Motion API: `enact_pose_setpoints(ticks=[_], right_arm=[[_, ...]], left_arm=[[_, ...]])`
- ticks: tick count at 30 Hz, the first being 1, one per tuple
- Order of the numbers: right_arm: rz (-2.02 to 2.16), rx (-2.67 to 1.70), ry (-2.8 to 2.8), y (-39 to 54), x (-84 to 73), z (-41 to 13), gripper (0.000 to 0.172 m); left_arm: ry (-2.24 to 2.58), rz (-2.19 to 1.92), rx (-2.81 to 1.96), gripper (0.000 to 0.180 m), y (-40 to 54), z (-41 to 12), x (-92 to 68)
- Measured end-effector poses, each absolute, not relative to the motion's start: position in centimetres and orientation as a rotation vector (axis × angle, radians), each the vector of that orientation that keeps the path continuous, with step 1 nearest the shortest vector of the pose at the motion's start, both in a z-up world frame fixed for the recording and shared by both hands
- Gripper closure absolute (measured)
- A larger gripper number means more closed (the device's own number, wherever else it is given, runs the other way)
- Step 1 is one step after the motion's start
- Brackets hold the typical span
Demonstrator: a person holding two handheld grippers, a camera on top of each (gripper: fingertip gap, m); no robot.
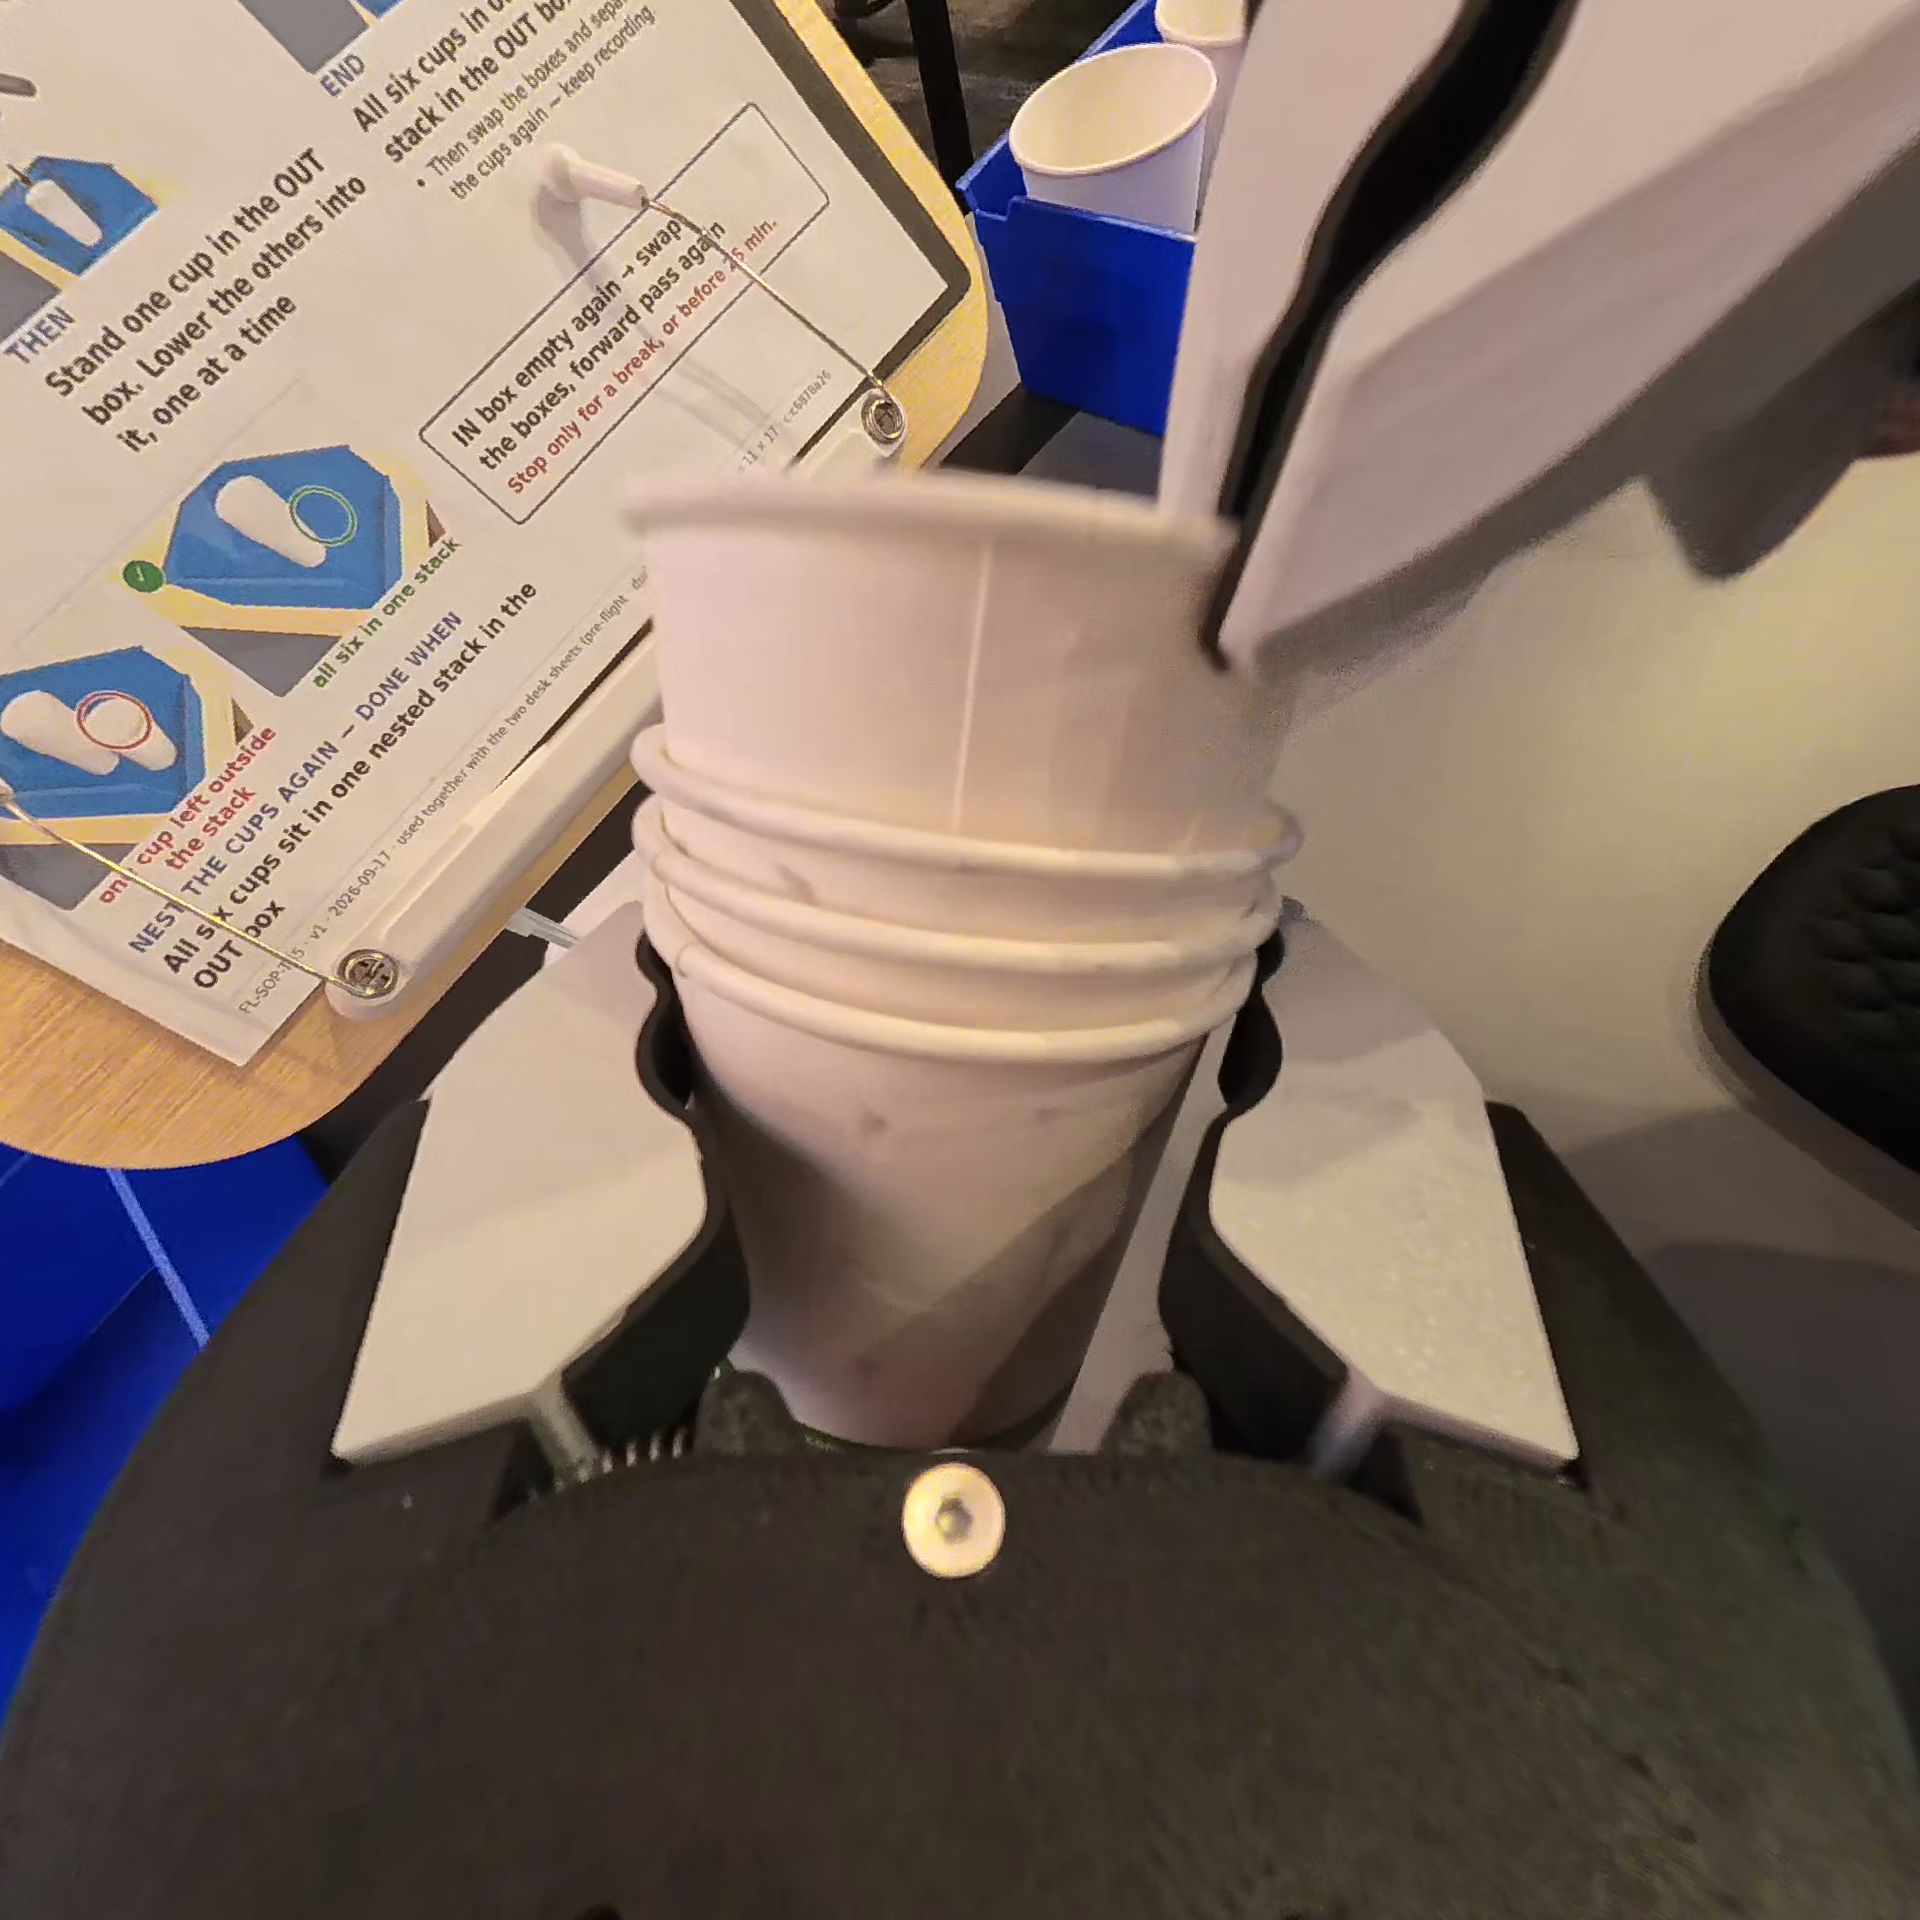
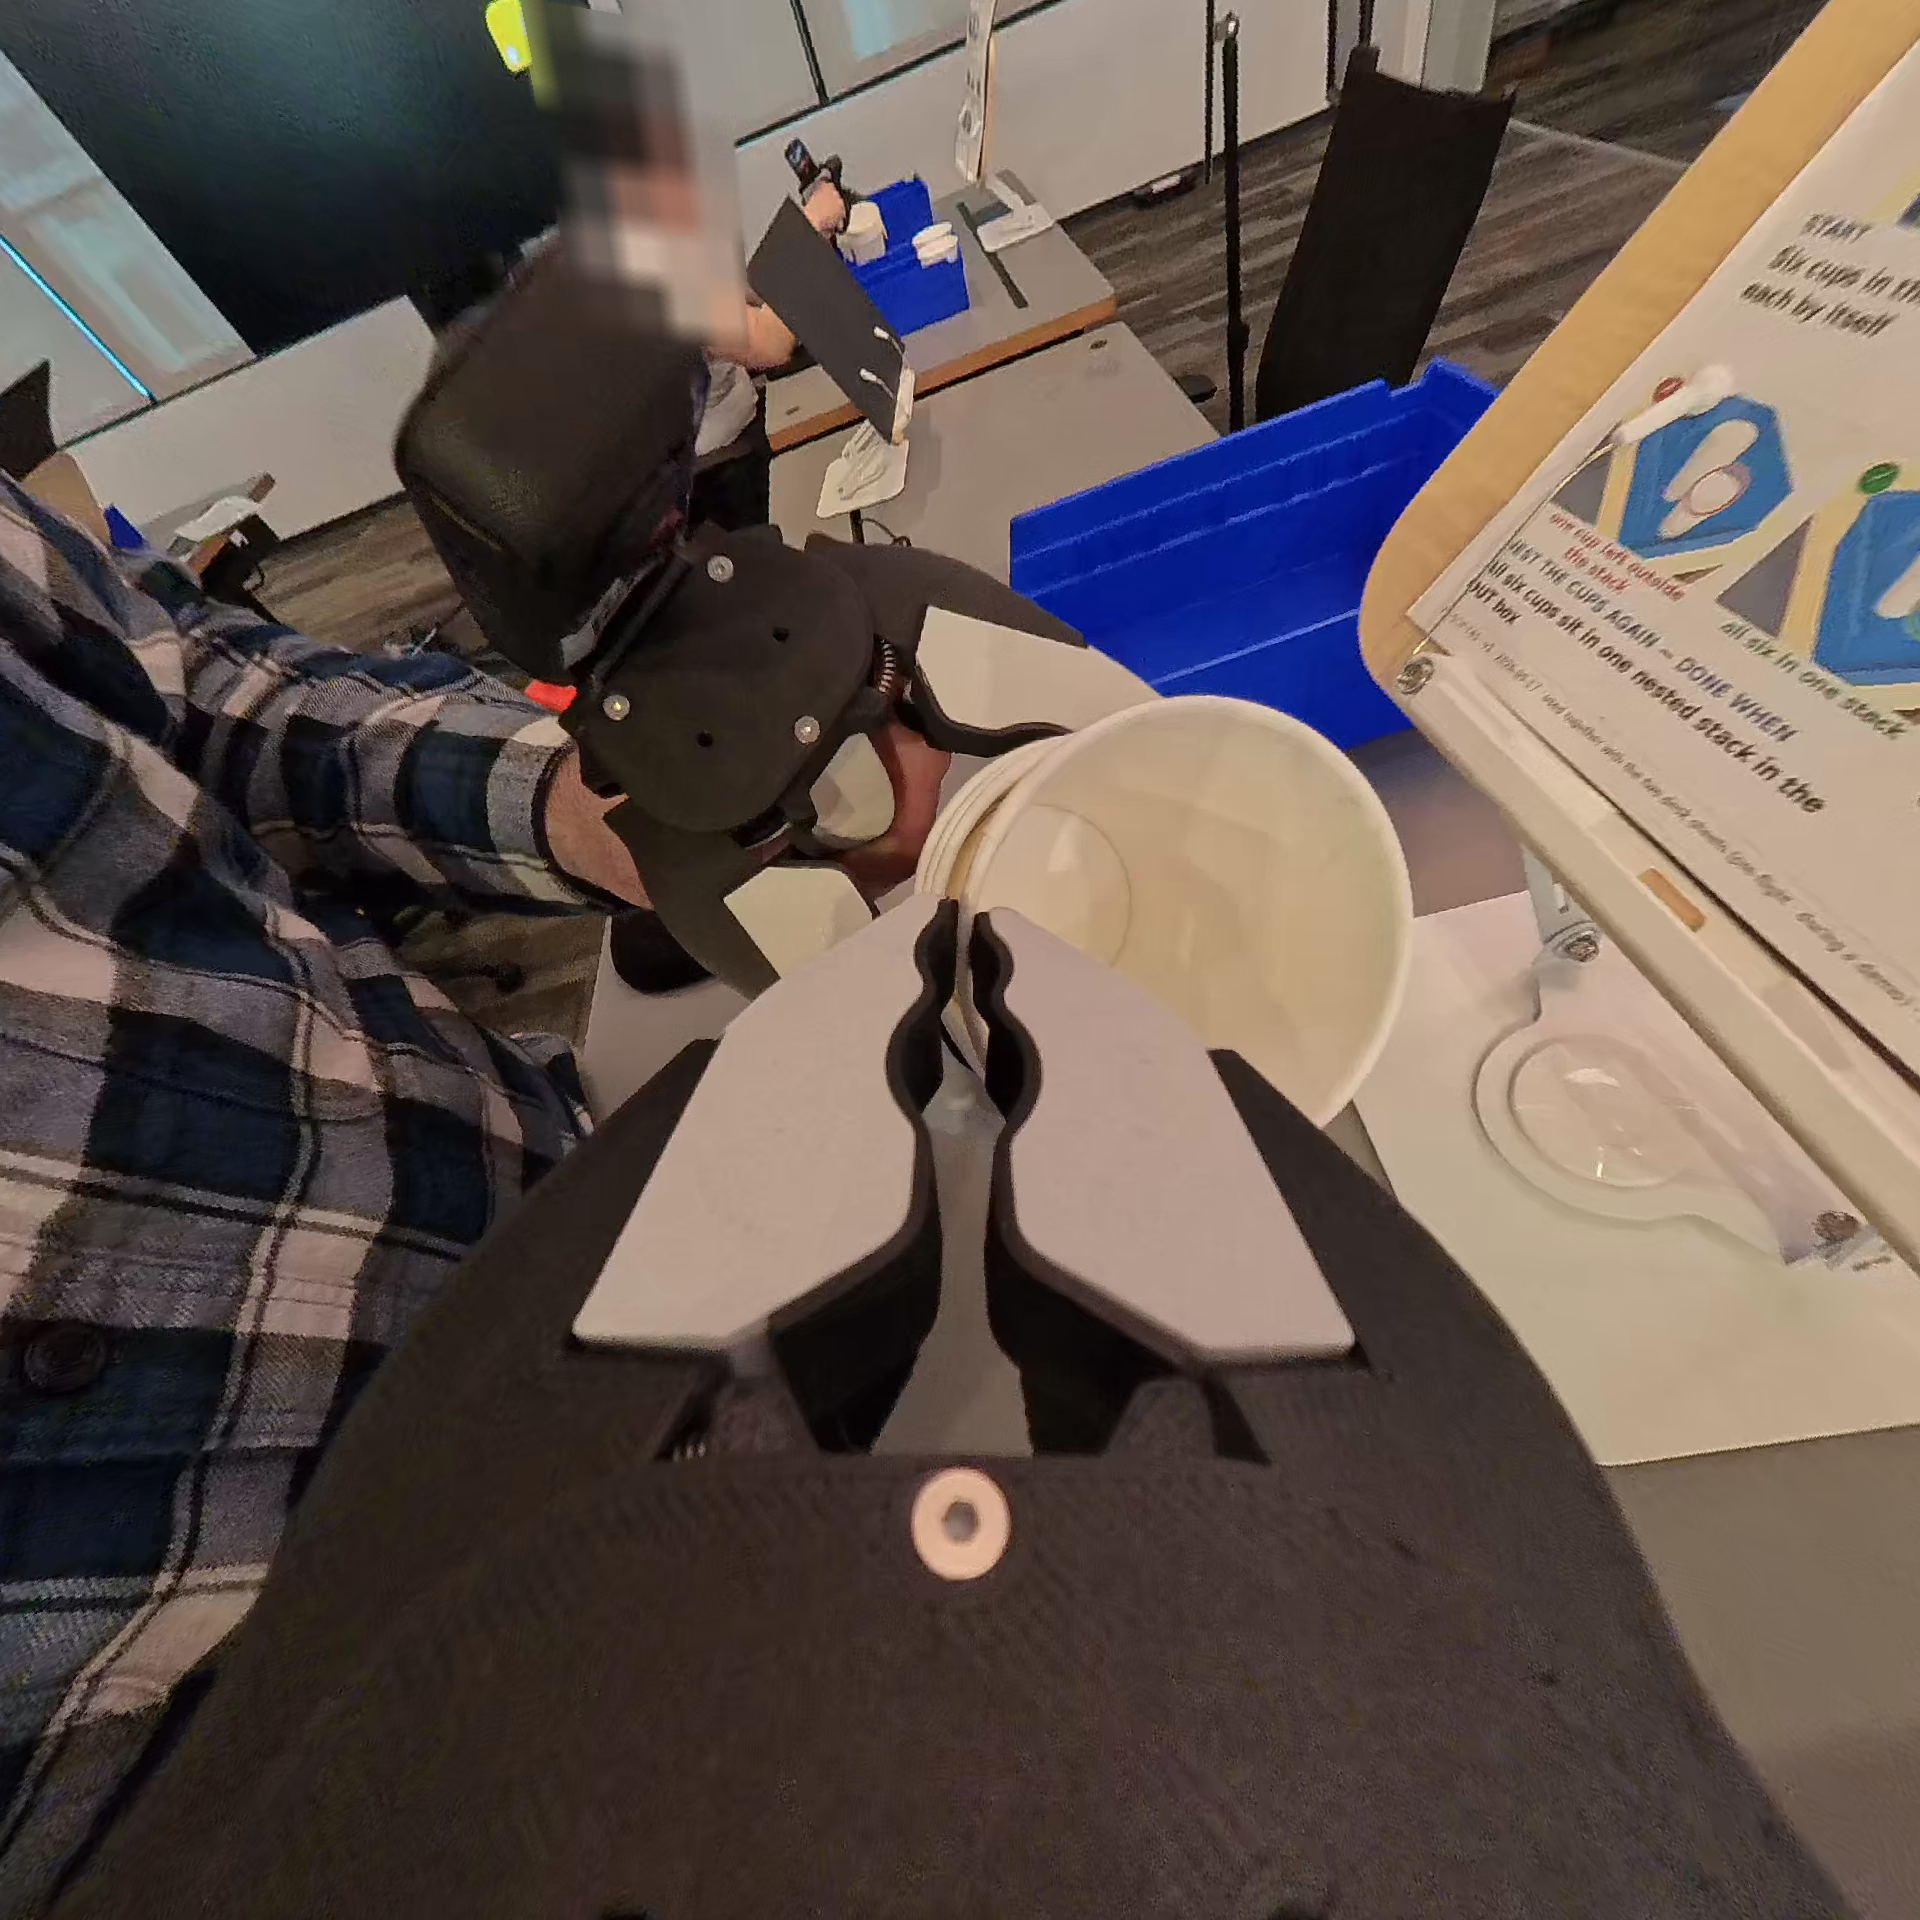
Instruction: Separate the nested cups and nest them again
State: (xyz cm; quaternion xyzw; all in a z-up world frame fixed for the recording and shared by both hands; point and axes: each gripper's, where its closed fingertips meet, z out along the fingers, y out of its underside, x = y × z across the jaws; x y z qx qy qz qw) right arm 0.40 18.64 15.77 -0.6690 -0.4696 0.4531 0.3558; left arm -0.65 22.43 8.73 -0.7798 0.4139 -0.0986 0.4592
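In the left wrist view my left gripper [image 1: 956,997] is shut on a stack of nested white paper cups [image 1: 956,935], with its pads pressed on both sides of the lowest cup. The top cup [image 1: 935,644] stands partly raised out of the stack. My right gripper [image 1: 1210,561] comes in from the upper right and pinches that cup's rim. In the right wrist view my right gripper [image 2: 964,935] is shut on the top cup's [image 2: 1195,894] wall, one finger inside and one outside. My left gripper [image 2: 935,810] holds the stack [image 2: 951,821] behind it.
A blue bin [image 1: 1091,260] with loose white cups [image 1: 1112,135] stands behind. A second blue bin [image 2: 1226,582] lies beyond the cups. A tilted instruction board [image 1: 416,416] [image 2: 1714,571] is close by. A person's plaid sleeve [image 2: 208,831] fills the left. A black chair [image 1: 1818,935] is at the right.
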Motion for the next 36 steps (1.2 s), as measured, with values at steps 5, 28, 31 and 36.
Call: enact_pose_setpoints(ticks=[5, 28, 31, 36], right_arm=[[1.148, -1.688, -1.131, 19.7, 3.3, 18.2, 0.169], [-0.038, -2.053, -0.93, 30.7, 30.2, 13.8, 0.169], [-0.072, -2.142, -0.987, 31.4, 30.6, 9.9, 0.168], [-0.062, -2.24, -1.068, 32.1, 30.4, 5.1, 0.168]], left_arm=[[1.012, -0.269, -1.919, 0.079, 22.5, 8.7, -0.4], [0.985, -0.357, -1.939, 0.079, 22.6, 8.6, 0.4], [0.983, -0.354, -1.946, 0.079, 22.6, 8.4, 0.3], [0.983, -0.347, -1.955, 0.079, 22.6, 8.3, 0.1]])
